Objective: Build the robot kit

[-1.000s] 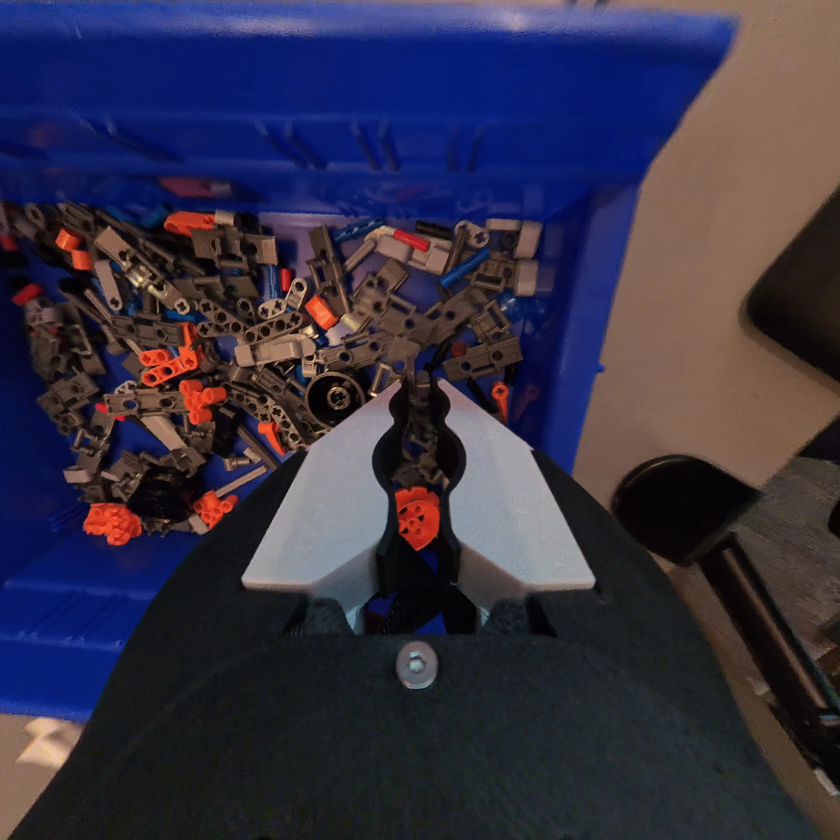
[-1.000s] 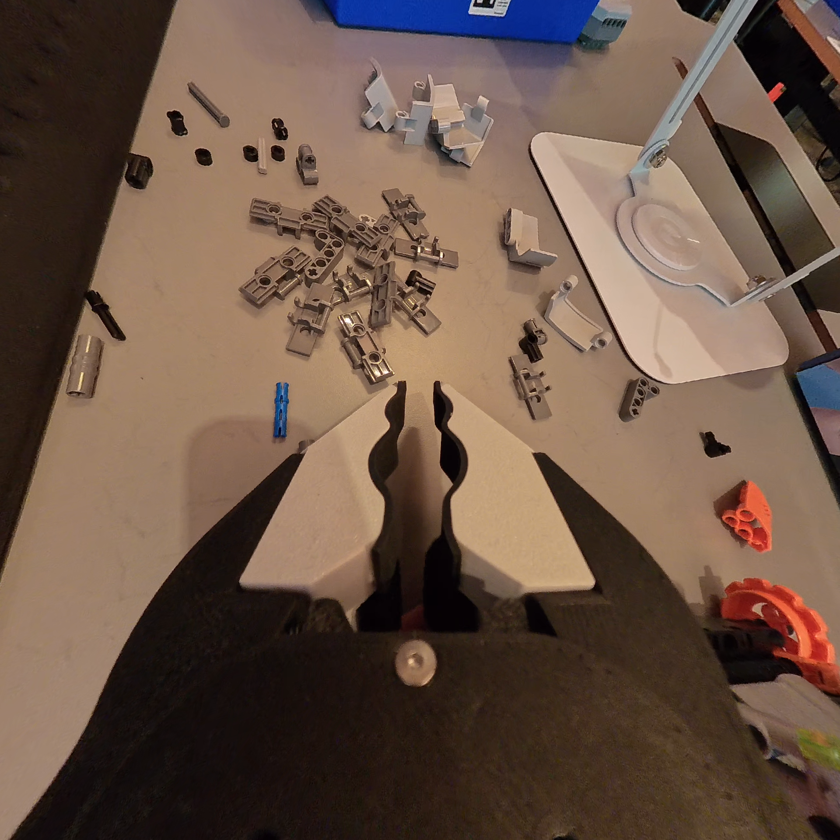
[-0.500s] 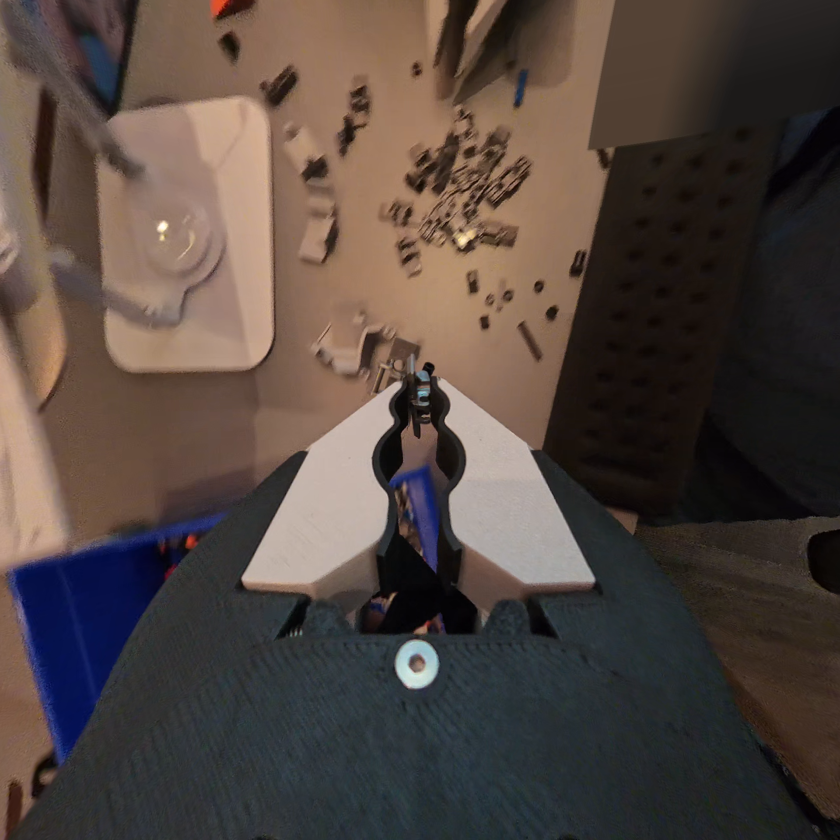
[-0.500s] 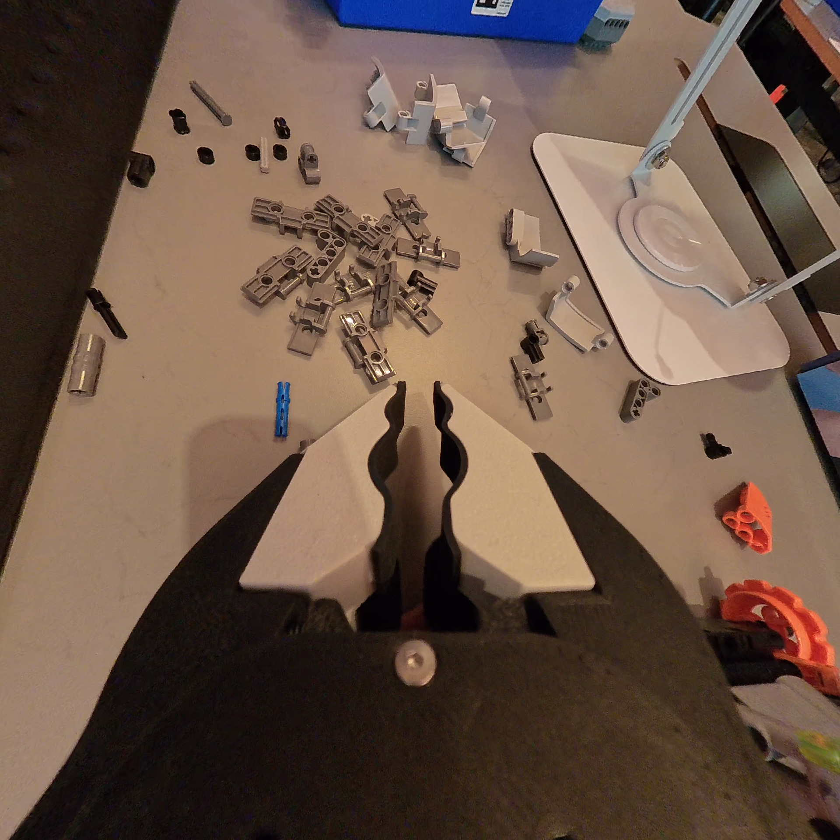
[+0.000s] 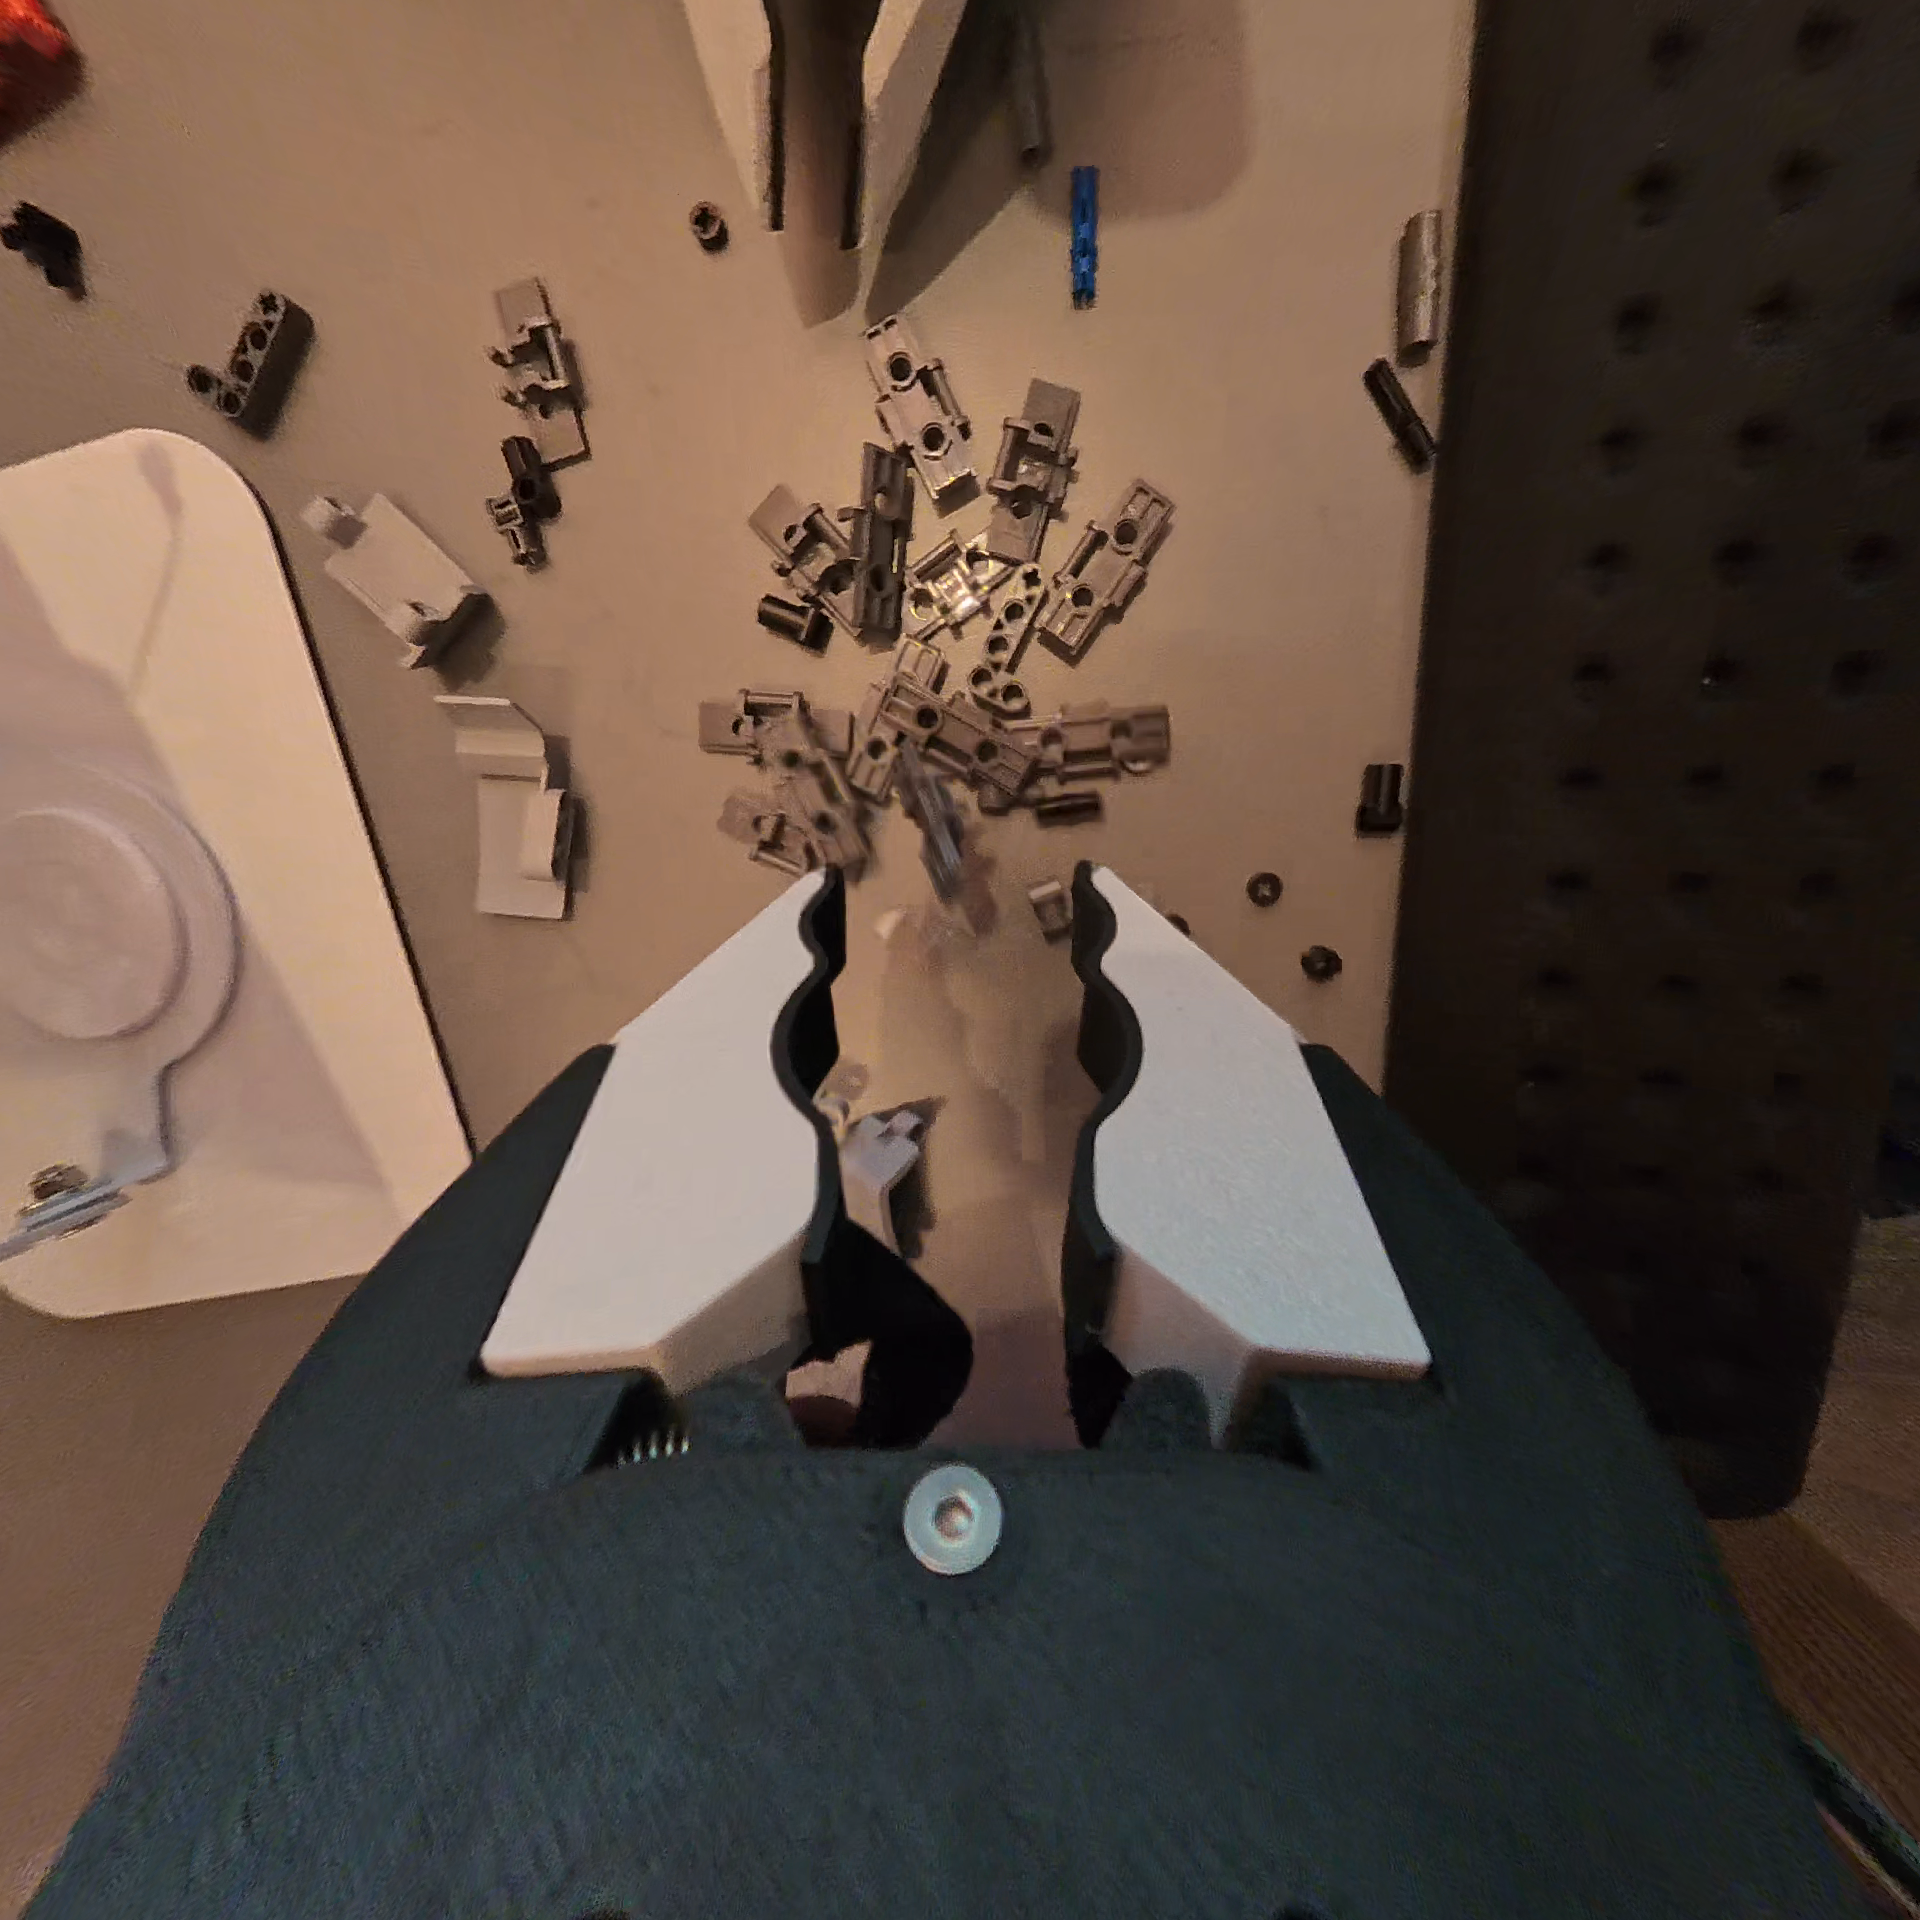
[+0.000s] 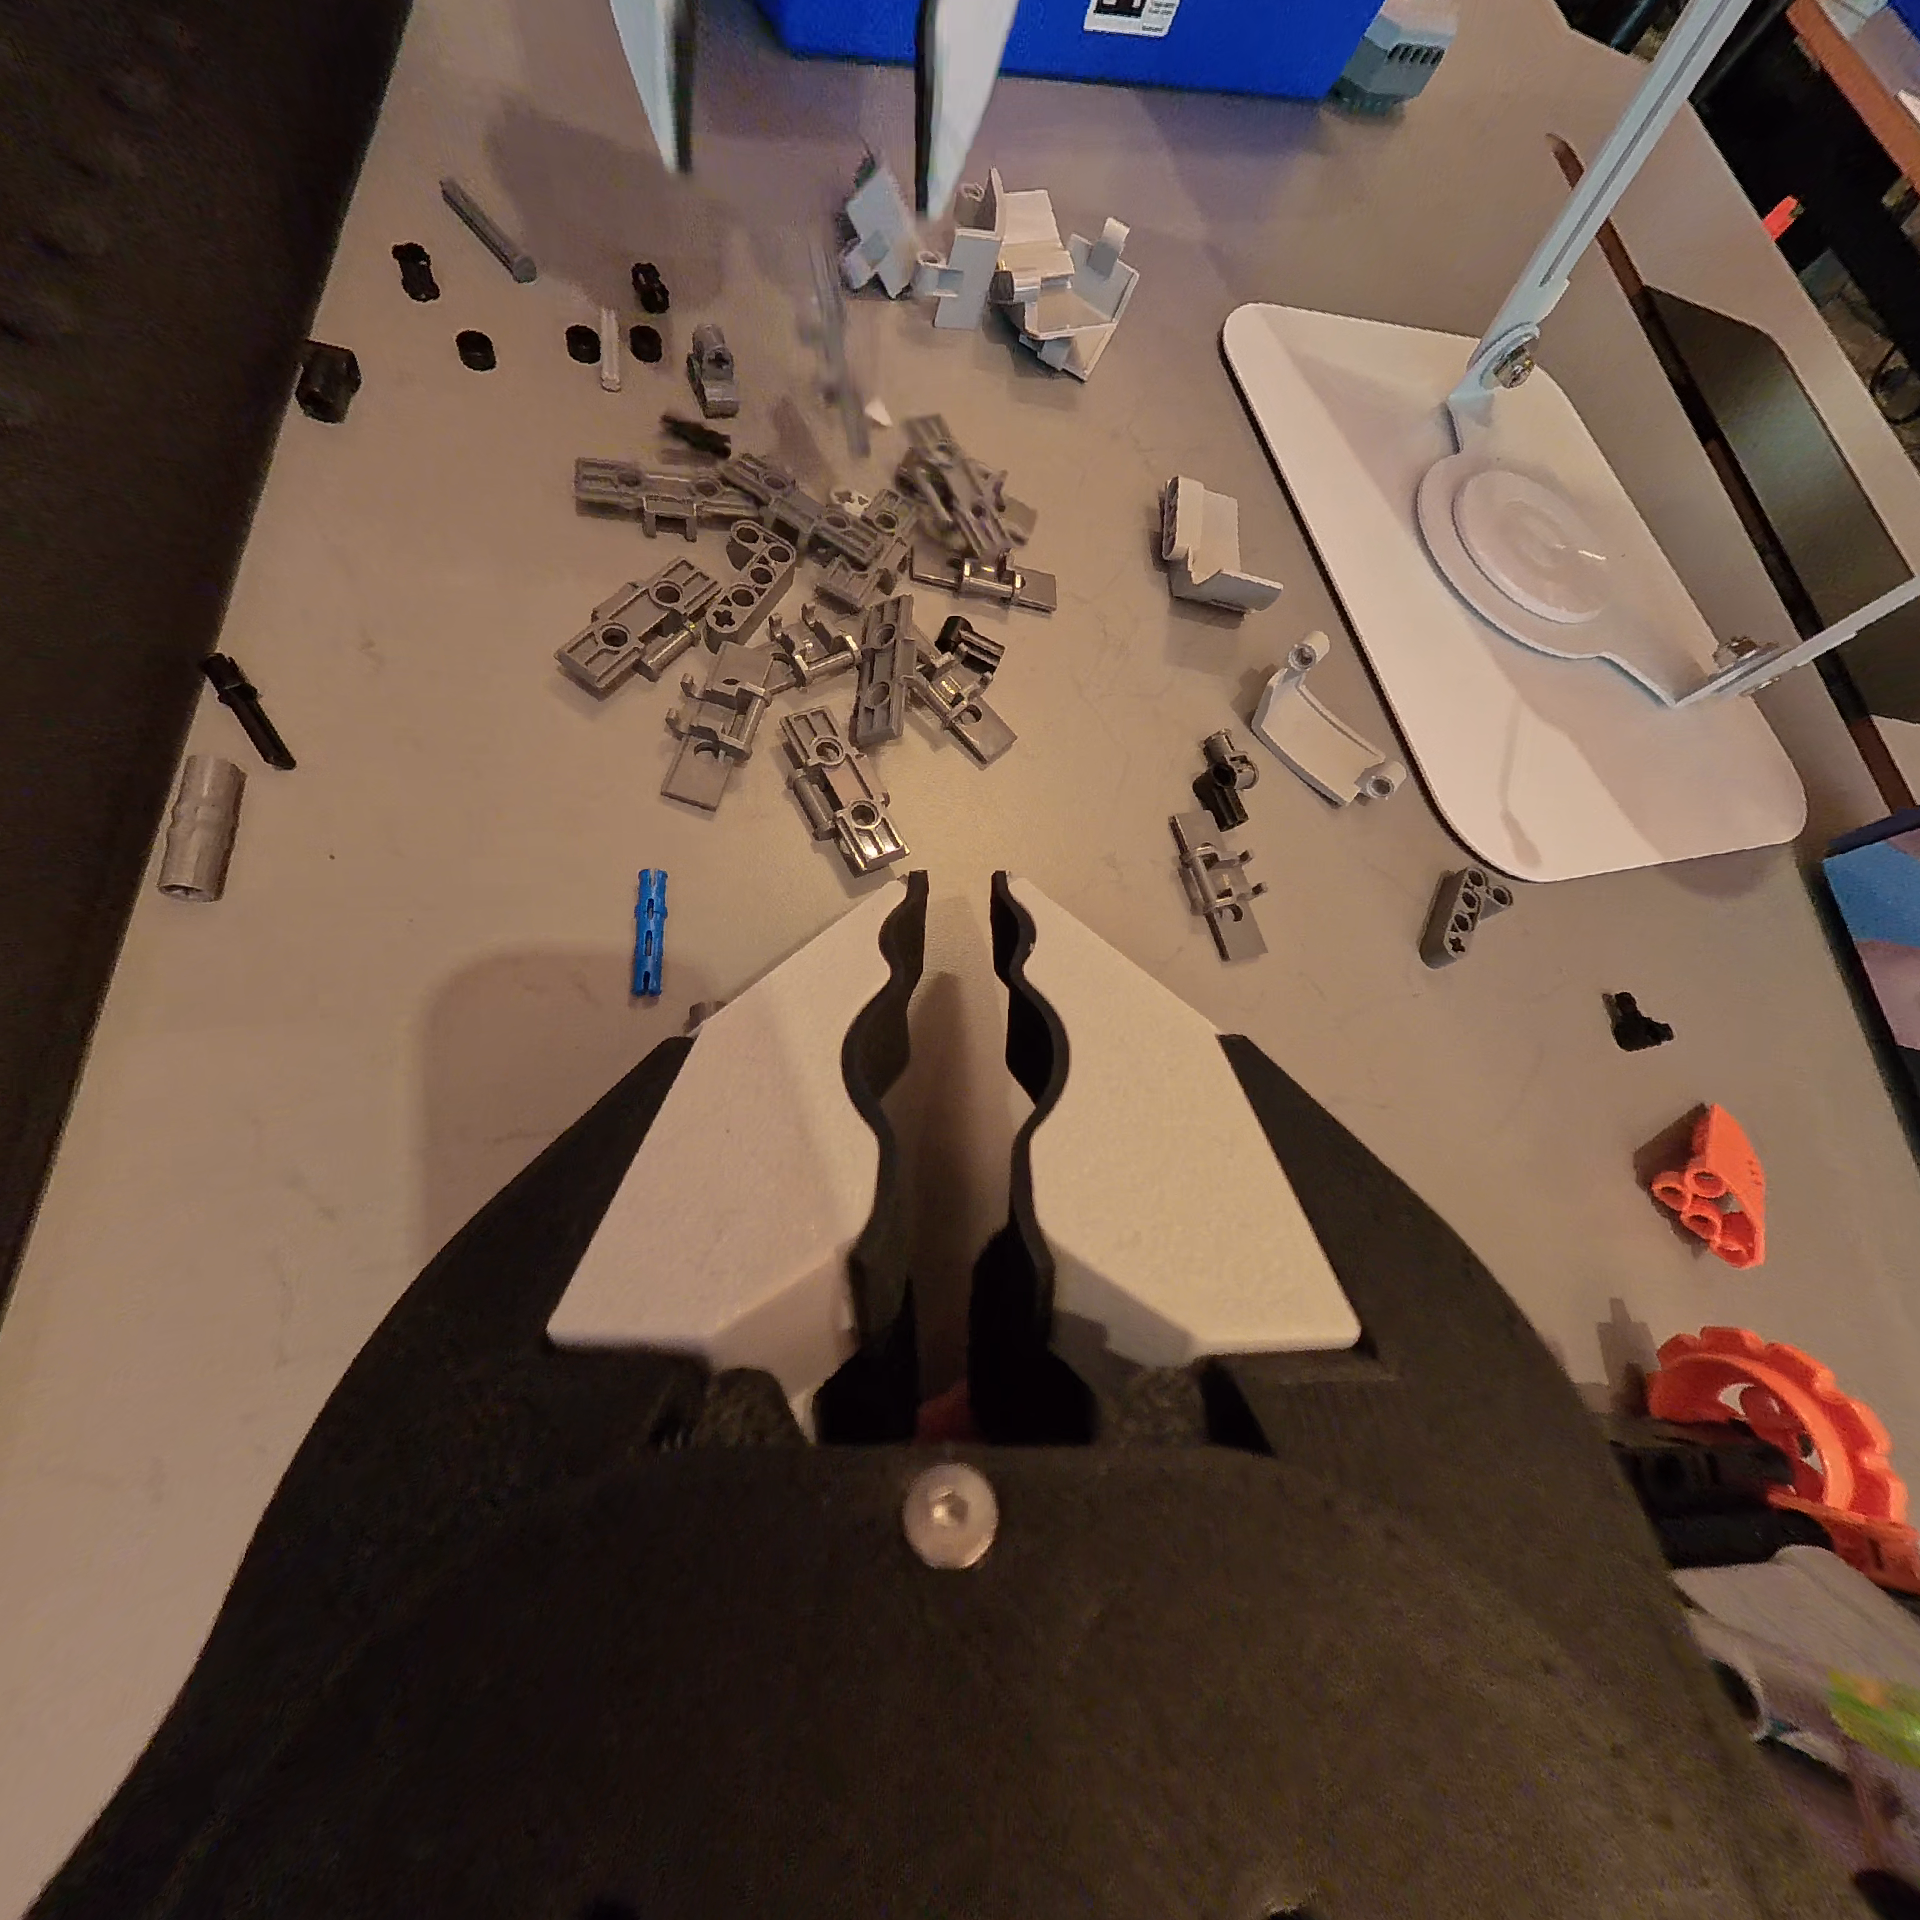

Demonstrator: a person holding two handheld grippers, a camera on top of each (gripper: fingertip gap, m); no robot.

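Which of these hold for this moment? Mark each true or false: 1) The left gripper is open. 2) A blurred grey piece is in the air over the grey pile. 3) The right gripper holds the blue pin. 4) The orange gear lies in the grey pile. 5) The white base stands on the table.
1) The left gripper is open. True: its jaws stand wide apart.
2) A blurred grey piece is in the air over the grey pile. True.
3) The right gripper holds the blue pin. False: the pin lies on the table beside it, and nothing sits between its jaws.
4) The orange gear lies in the grey pile. False: it lies apart, at the right edge.
5) The white base stands on the table. True.
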